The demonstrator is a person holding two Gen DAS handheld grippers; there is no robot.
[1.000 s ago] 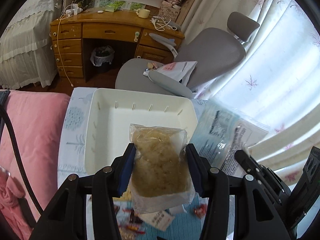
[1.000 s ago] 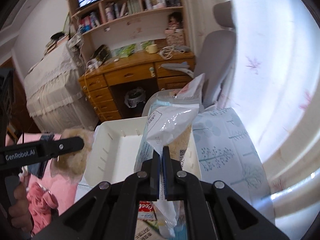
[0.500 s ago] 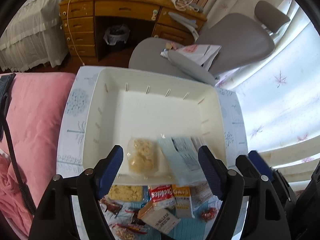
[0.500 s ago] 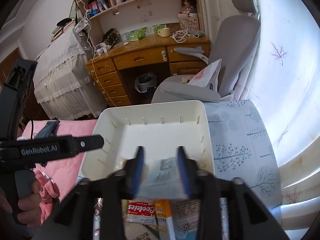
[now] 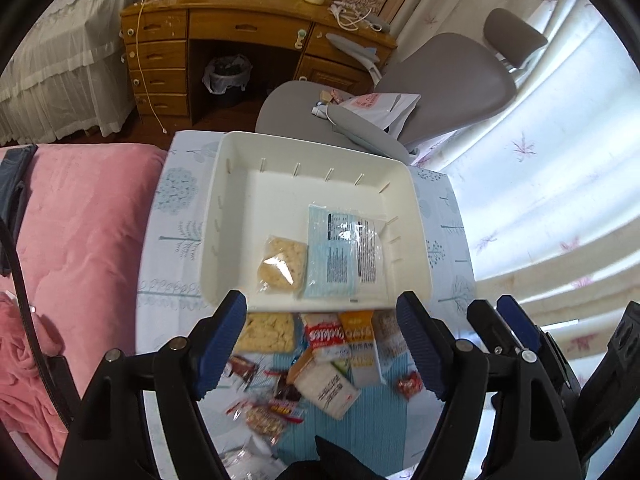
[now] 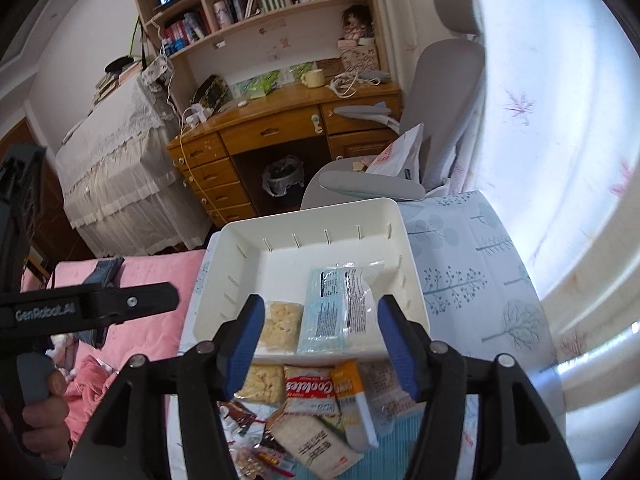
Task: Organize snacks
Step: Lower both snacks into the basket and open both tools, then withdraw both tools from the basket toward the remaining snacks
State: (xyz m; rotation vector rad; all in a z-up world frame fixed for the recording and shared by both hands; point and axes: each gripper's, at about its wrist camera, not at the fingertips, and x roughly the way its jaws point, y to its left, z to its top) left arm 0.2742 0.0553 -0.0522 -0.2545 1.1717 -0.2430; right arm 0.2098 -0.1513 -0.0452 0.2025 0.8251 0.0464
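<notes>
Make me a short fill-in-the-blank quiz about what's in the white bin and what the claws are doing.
1. The white bin now holds ____ snack packets.
2. The pale blue packet lies to the ____ of the clear puffed-snack packet.
3. The red Cookies pack lies ____ the bin.
4. Both claws, left claw and right claw, hold ____.

Missing words: two; right; outside; nothing

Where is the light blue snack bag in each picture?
Left wrist view: the light blue snack bag lies flat in the white tray, right of centre, just right of the clear bag of yellow puffed snack.
Right wrist view: the light blue snack bag lies near the middle, in the tray's near part.
Shared landmark: the red Cookies pack just outside the tray's near wall.
</notes>
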